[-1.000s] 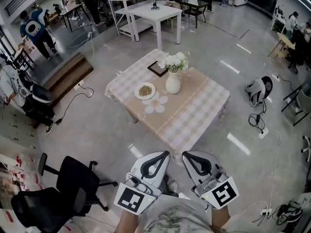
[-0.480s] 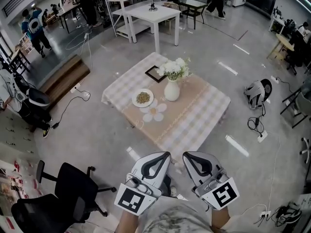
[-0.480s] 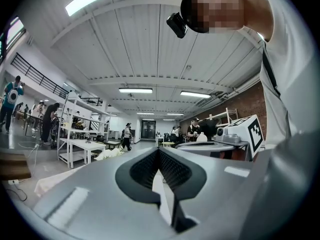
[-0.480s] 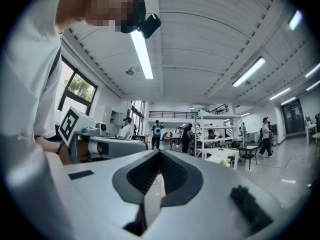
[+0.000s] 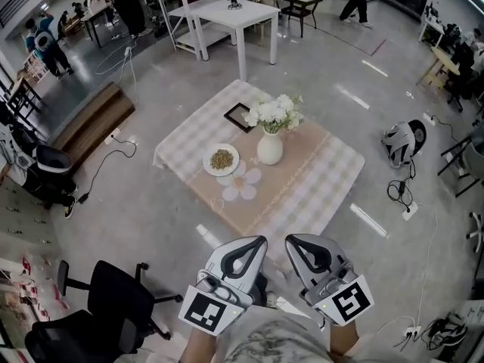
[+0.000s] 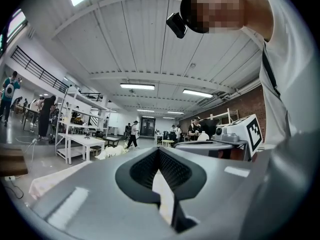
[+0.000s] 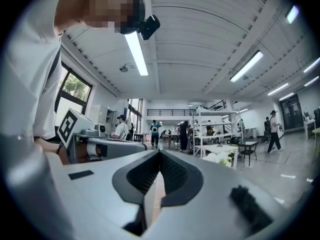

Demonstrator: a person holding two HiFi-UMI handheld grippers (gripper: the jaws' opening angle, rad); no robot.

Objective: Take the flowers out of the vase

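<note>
Well, the bunch of white flowers (image 5: 274, 113) is sitting in the white ceramic vase (image 5: 270, 150), which stands upright around the middle of the low desk with the beige-and-white checked cloth (image 5: 321, 176). The stems are completely hidden inside the vase, so I can't tell how many there are. In both gripper views the flowers are just a small pale smudge, and the grey gripper bodies cut the vase off entirely.

Just beside the vase there's a round white plate (image 5: 221, 159) with some brownish stuff on it, too small to tell what. A white flower-shaped mat (image 5: 240, 184) lies flat near it. A dark rectangular frame (image 5: 239, 115) sits behind the blossoms, with one corner covered by them.

The left gripper (image 5: 255, 242) and right gripper (image 5: 292, 242) are side by side at the bottom of the head view, well apart from the desk, with bare grey floor in between. On both, the fingers are pressed together with nothing in them. The arms are cut off by the frame edge.

Further out there's a black office chair (image 5: 113, 301), a tall white table (image 5: 231, 13), and a grey-white bag-like thing (image 5: 403, 141) next to some floor cables.
</note>
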